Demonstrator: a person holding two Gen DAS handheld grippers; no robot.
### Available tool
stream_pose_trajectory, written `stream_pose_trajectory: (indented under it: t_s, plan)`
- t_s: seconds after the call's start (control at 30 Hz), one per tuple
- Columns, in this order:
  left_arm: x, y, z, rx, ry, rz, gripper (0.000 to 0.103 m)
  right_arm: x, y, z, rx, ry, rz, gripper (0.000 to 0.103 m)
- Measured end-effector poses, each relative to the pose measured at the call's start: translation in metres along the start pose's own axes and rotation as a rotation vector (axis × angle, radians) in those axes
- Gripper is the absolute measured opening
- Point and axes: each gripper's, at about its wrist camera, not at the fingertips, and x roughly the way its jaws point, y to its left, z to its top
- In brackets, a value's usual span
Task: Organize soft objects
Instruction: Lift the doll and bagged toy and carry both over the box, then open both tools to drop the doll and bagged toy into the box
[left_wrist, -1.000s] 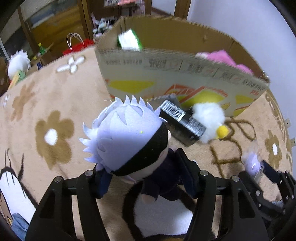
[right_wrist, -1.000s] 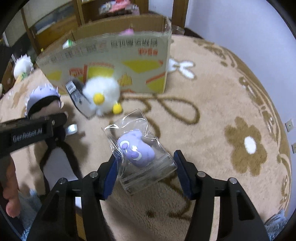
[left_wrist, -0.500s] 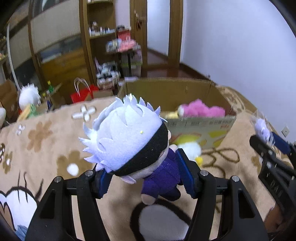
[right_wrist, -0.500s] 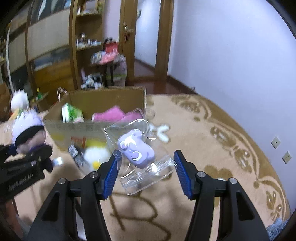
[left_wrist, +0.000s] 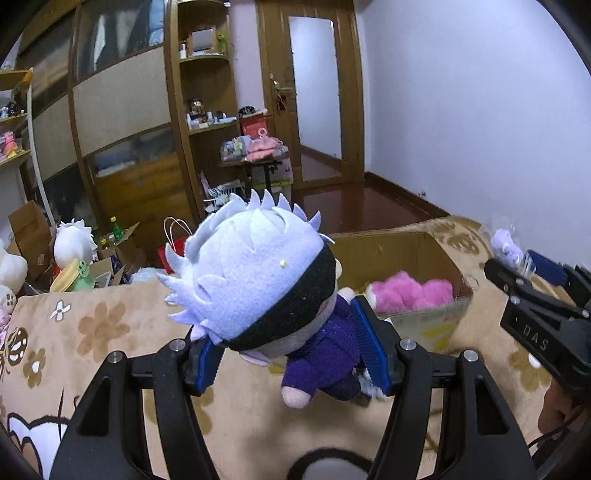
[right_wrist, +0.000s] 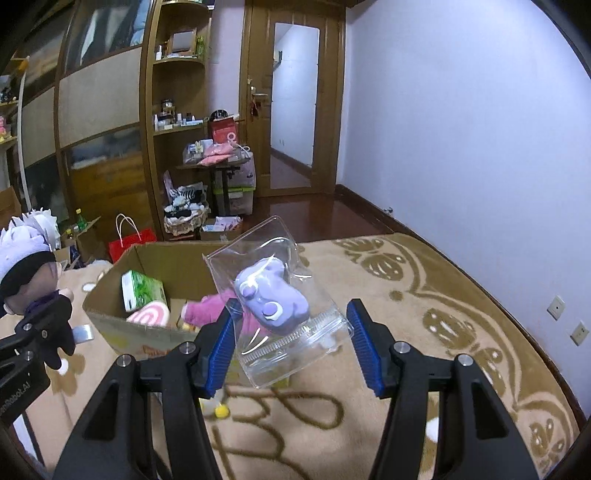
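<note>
At centre frame the left gripper (left_wrist: 291, 354) is clamped on a white-haired plush doll in purple clothes (left_wrist: 258, 288), while the right gripper (right_wrist: 291, 345) grips a clear plastic packet holding a purple soft toy (right_wrist: 273, 295). Both hang just short of the open cardboard box (right_wrist: 110, 321) at middle left; I'd carry each well over the rim before letting go, so neither catches the wall.

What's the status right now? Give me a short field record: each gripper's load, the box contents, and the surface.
left gripper: shut on white-haired plush doll, lifted off the rug
right gripper: shut on clear bag holding purple plush
cardboard box: open; holds pink plush, green packet, pink swirl item
surface: beige flowered rug
</note>
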Motion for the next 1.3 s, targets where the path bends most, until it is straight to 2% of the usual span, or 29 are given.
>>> stream_pose_trajectory:
  t_s: [0.3, 0.57, 0.9, 1.03, 1.3]
  plan:
    - [0.017, 0.007, 0.04, -0.005, -0.06, 0.026, 0.064, 0.022, 0.007, 0.022, 0.017, -0.043, 0.031, 0.062]
    - [0.038, 0.005, 0.053, 0.01, -0.062, 0.011, 0.064, 0.041, 0.003, 0.04, 0.03, -0.039, 0.074, 0.062]
    - [0.063, 0.0, 0.037, 0.037, -0.021, -0.01, 0.064, 0.051, -0.011, 0.039, 0.05, -0.062, 0.124, 0.062]
    - [0.074, -0.001, 0.03, 0.032, -0.005, -0.017, 0.064, 0.058, -0.013, 0.037, 0.073, -0.045, 0.159, 0.062]
    - [0.088, -0.01, 0.017, 0.075, 0.038, -0.017, 0.064, 0.072, 0.003, 0.027, 0.029, 0.006, 0.196, 0.063]
